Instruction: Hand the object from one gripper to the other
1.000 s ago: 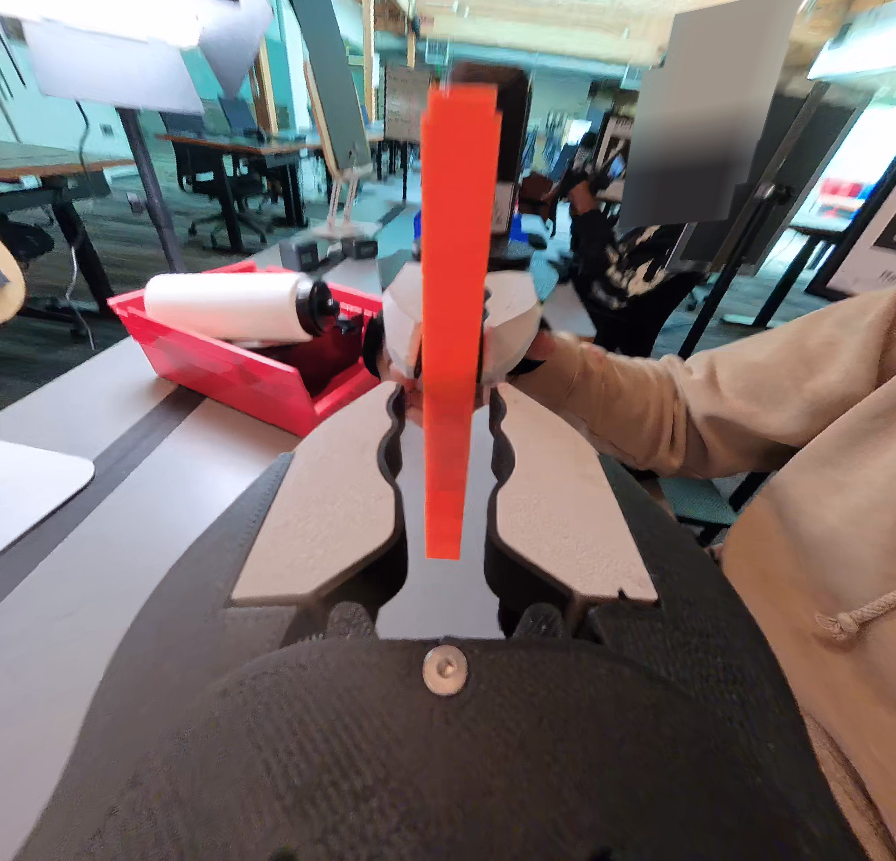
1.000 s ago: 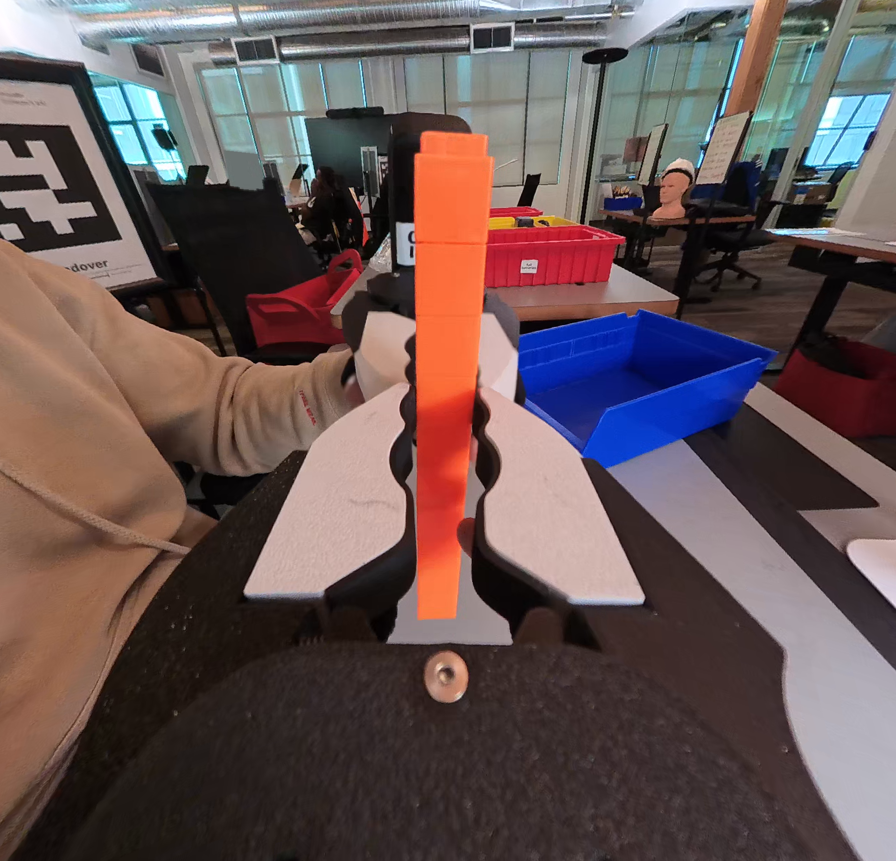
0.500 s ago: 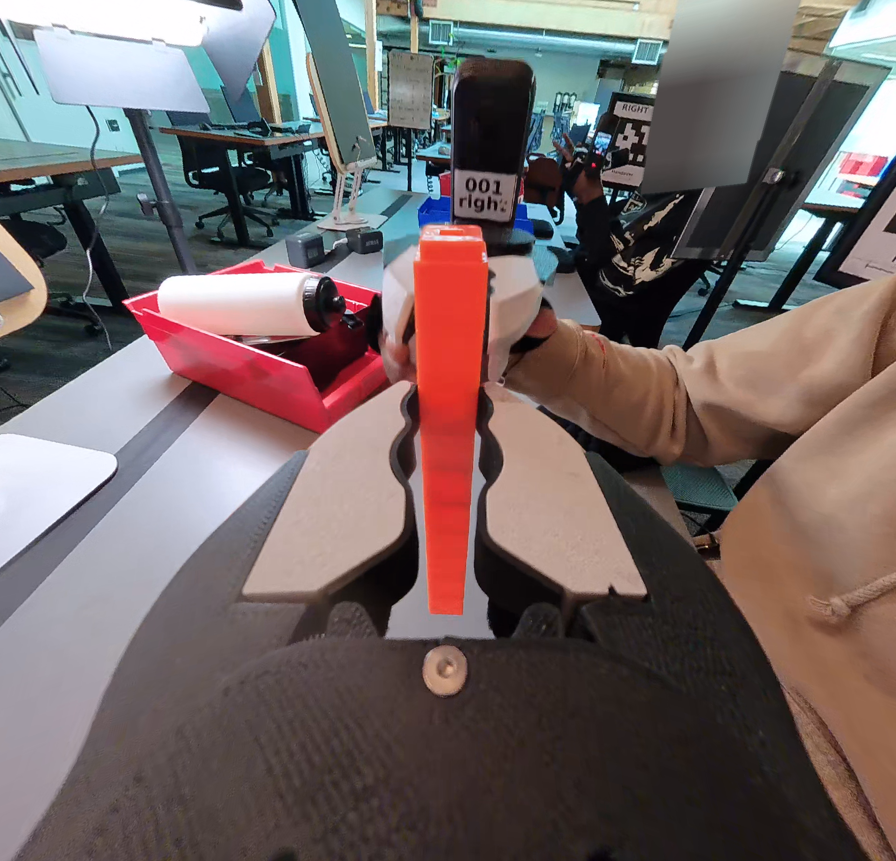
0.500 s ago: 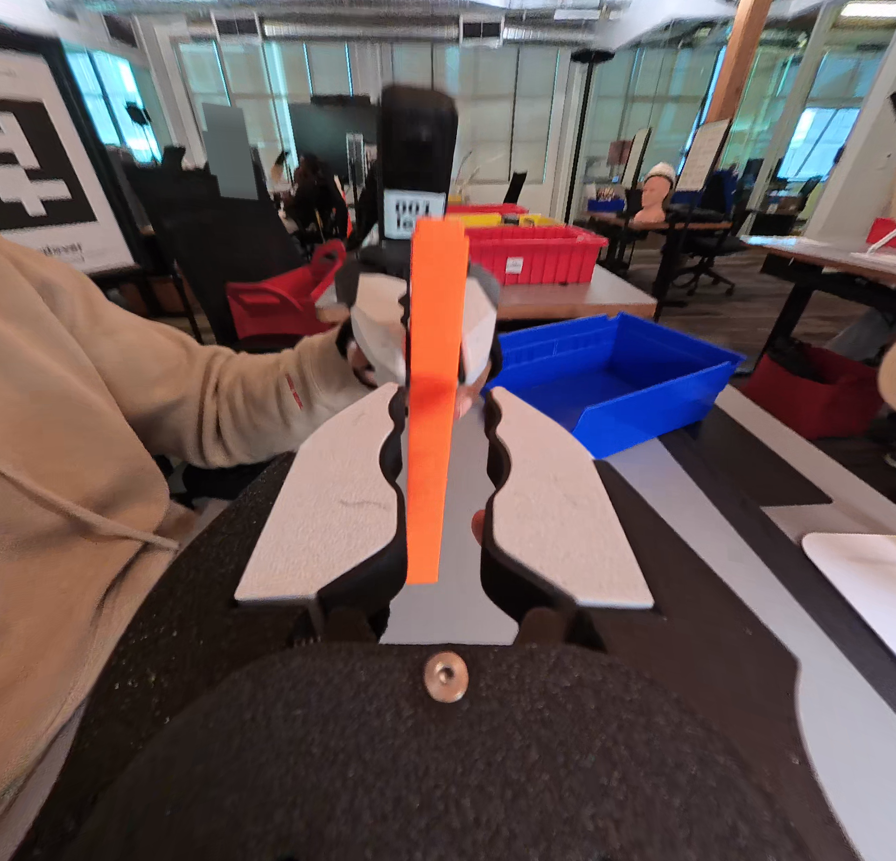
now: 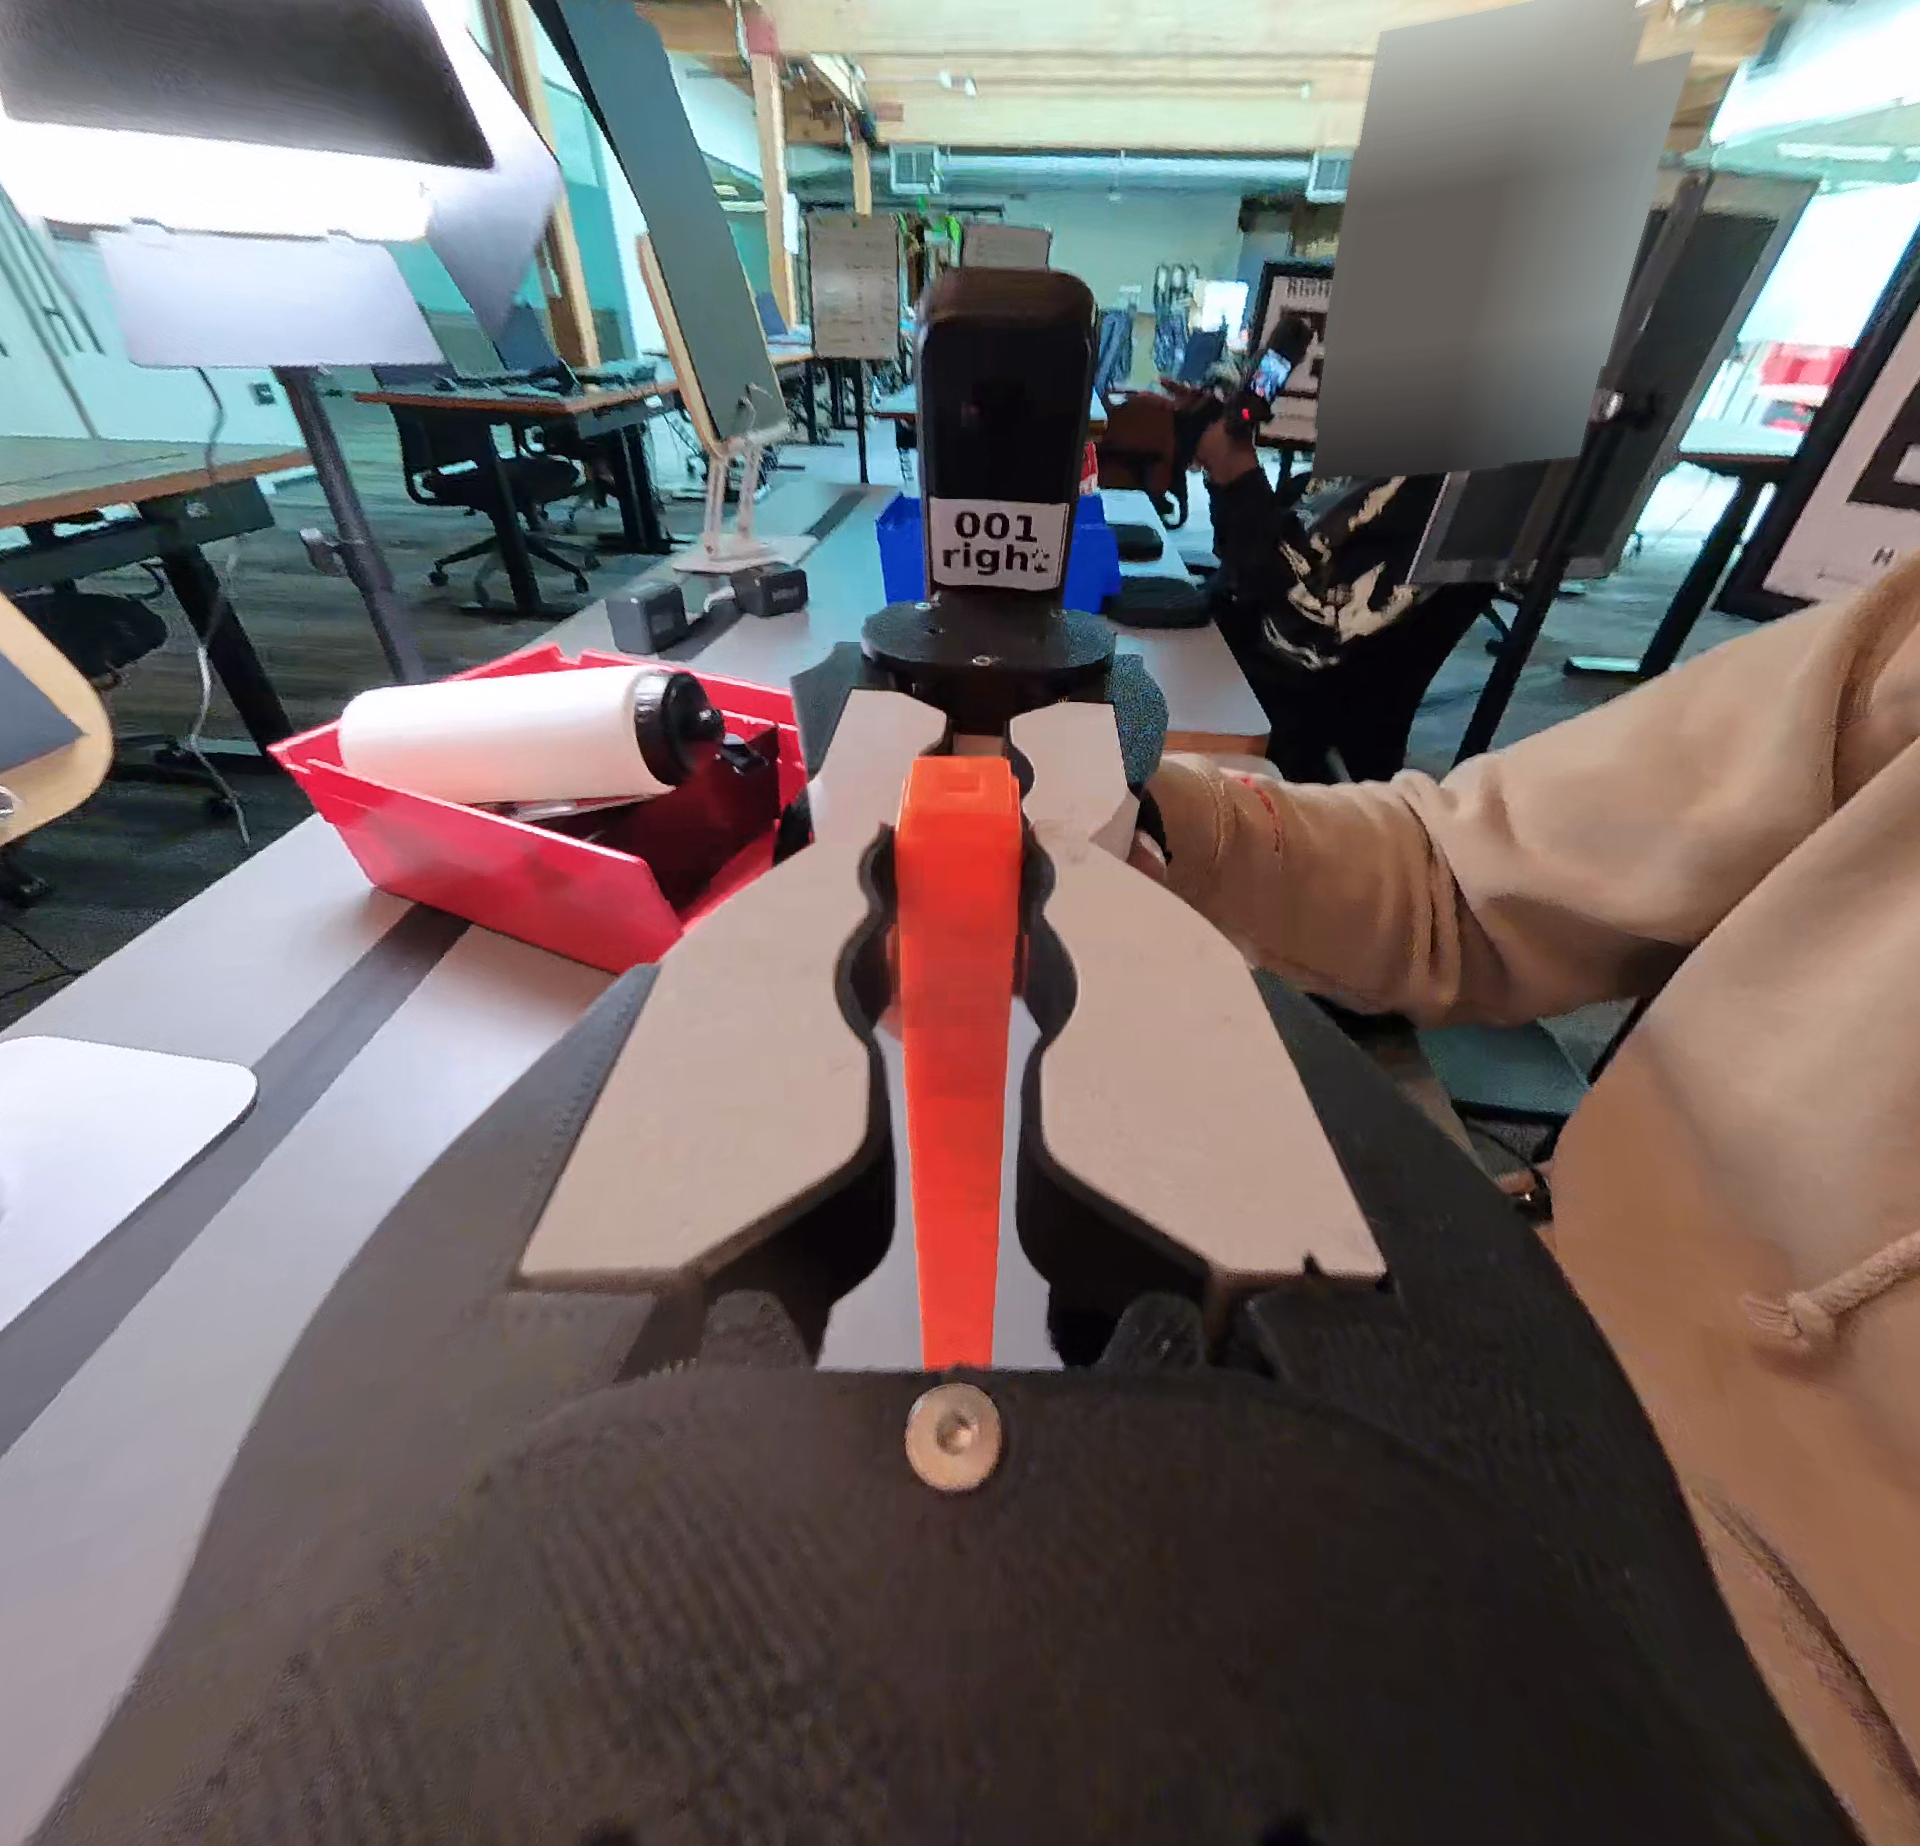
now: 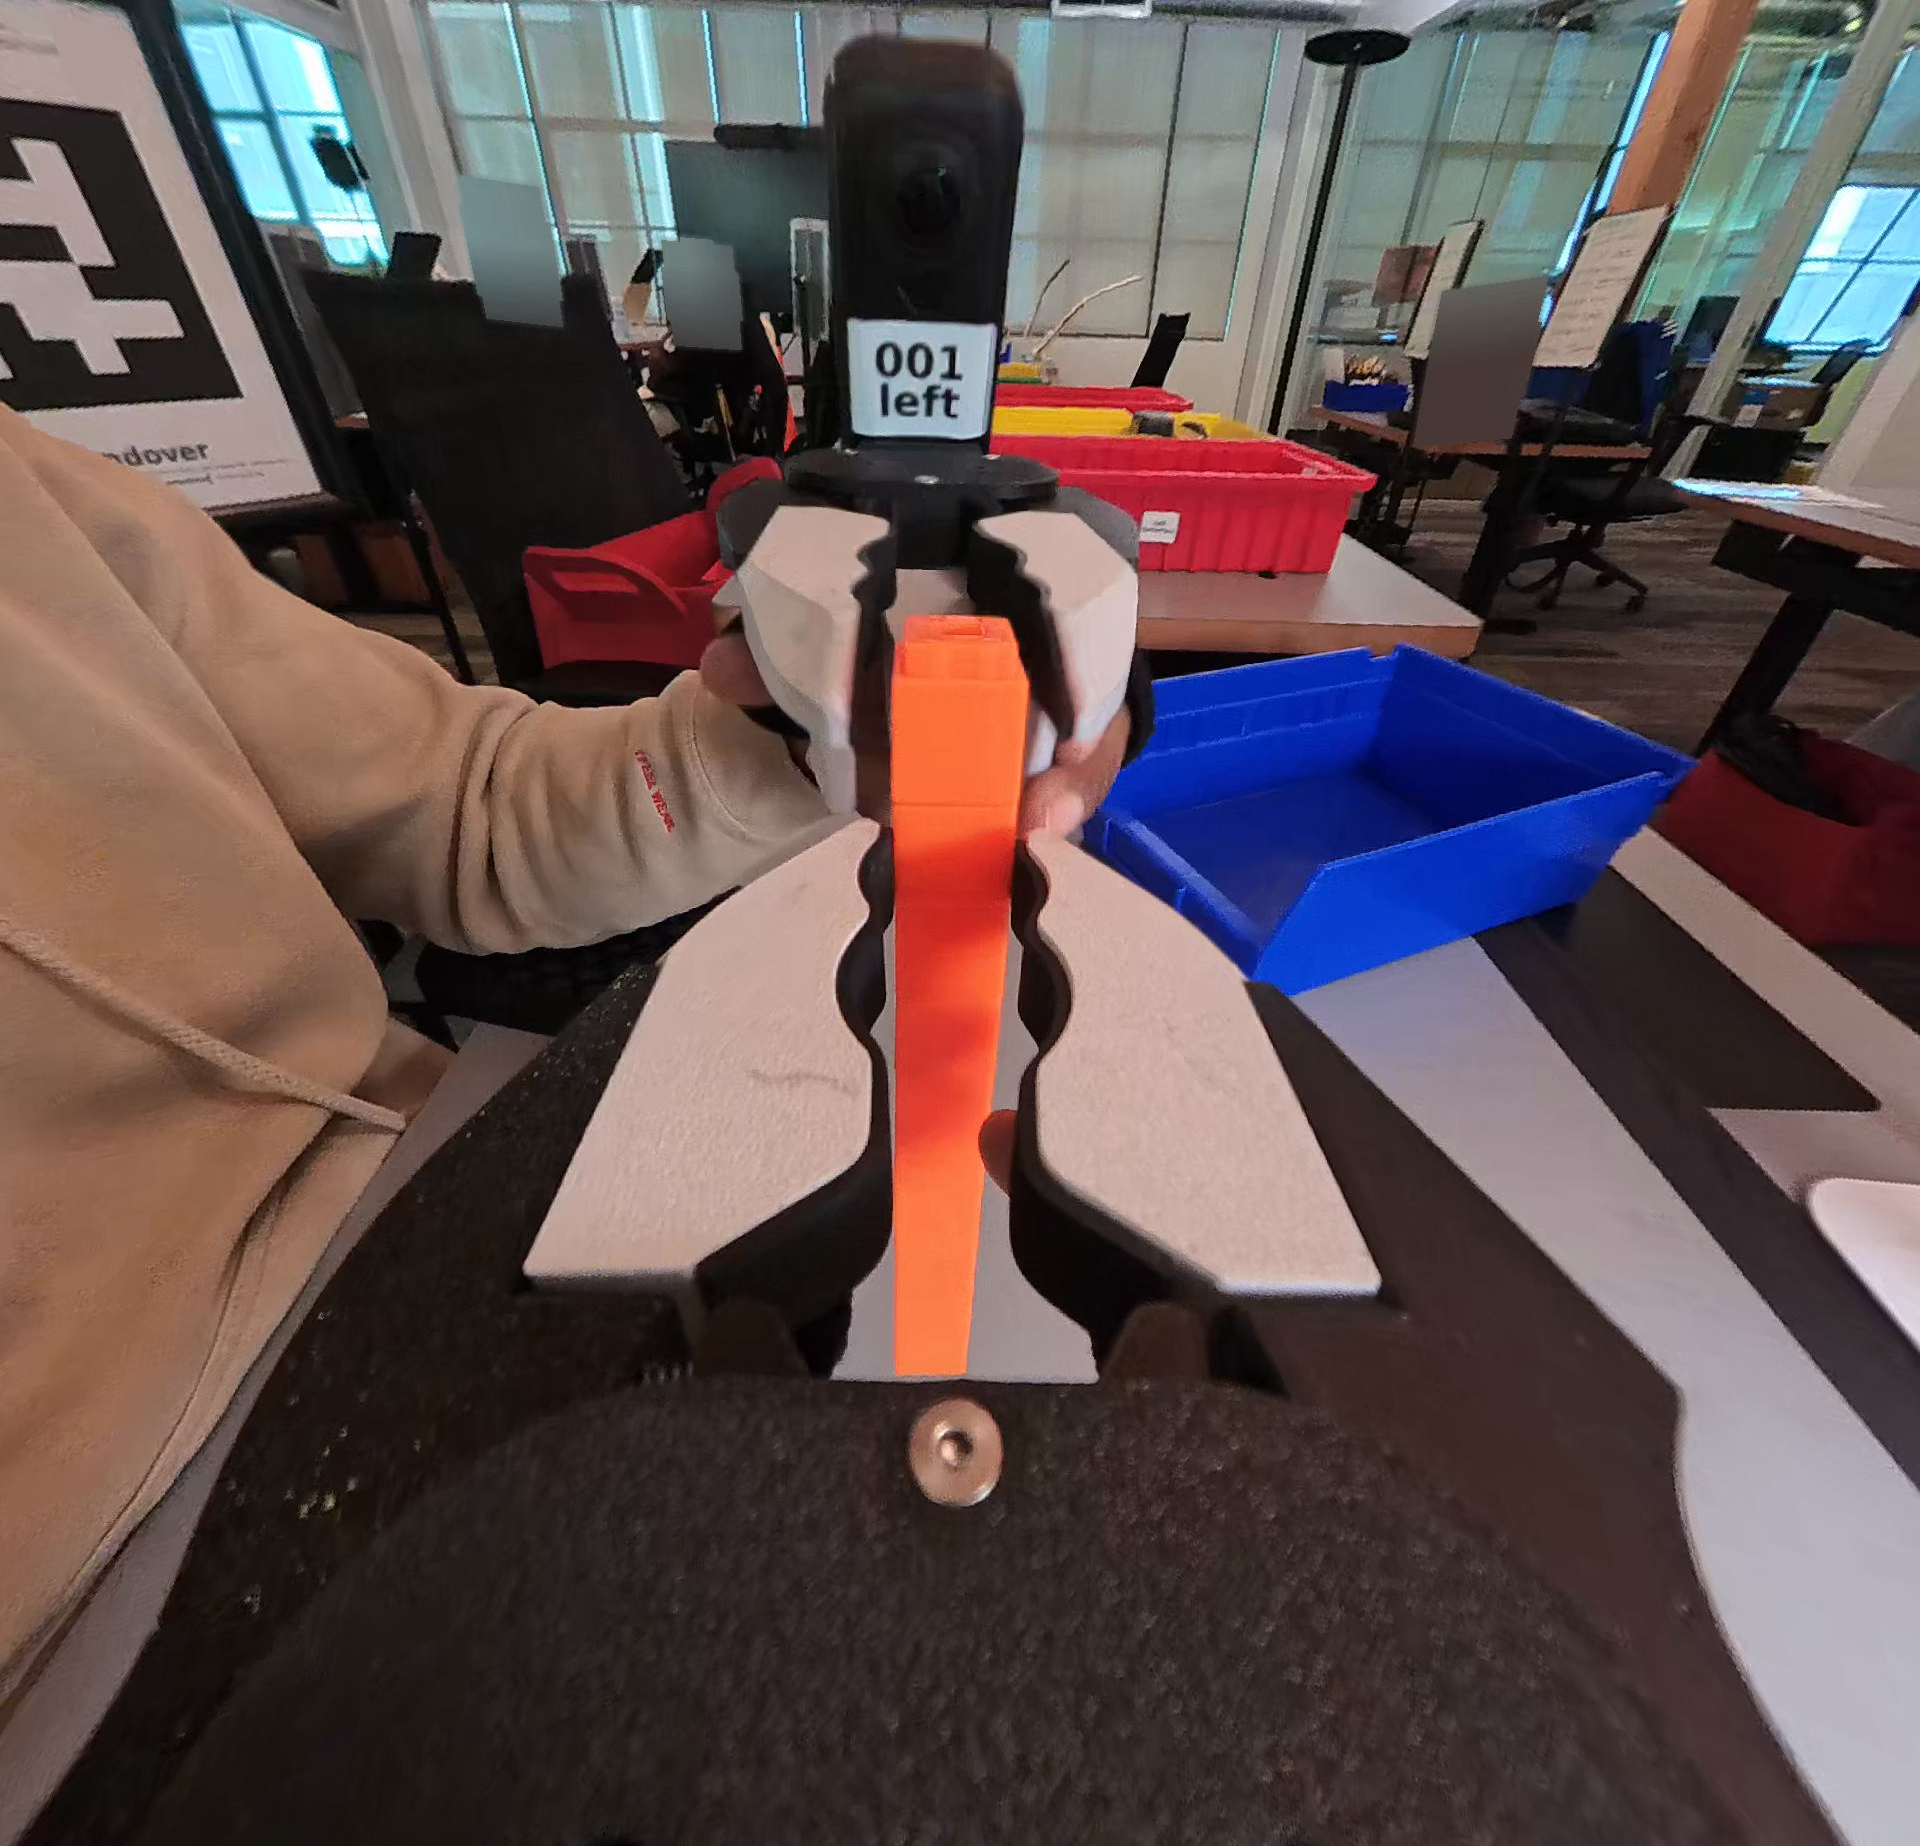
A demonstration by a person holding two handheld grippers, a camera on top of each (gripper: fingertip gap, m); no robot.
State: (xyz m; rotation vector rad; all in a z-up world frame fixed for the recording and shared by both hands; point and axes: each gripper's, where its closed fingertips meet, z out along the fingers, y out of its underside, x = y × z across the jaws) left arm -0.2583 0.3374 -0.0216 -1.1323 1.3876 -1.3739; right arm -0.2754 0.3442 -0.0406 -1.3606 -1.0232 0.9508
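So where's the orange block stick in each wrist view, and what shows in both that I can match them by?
Left wrist view: the orange block stick stands upright at picture centre, between the left gripper fingers, the right gripper facing it behind.
Right wrist view: again upright at centre, between the right gripper fingers.
Shared landmark: the beige sleeve, at the right edge there, at the left here.

Your orange block stack [image 5: 954, 1017] hides its own near end behind the left gripper [image 5: 954, 861] body; grey patches blur the background.
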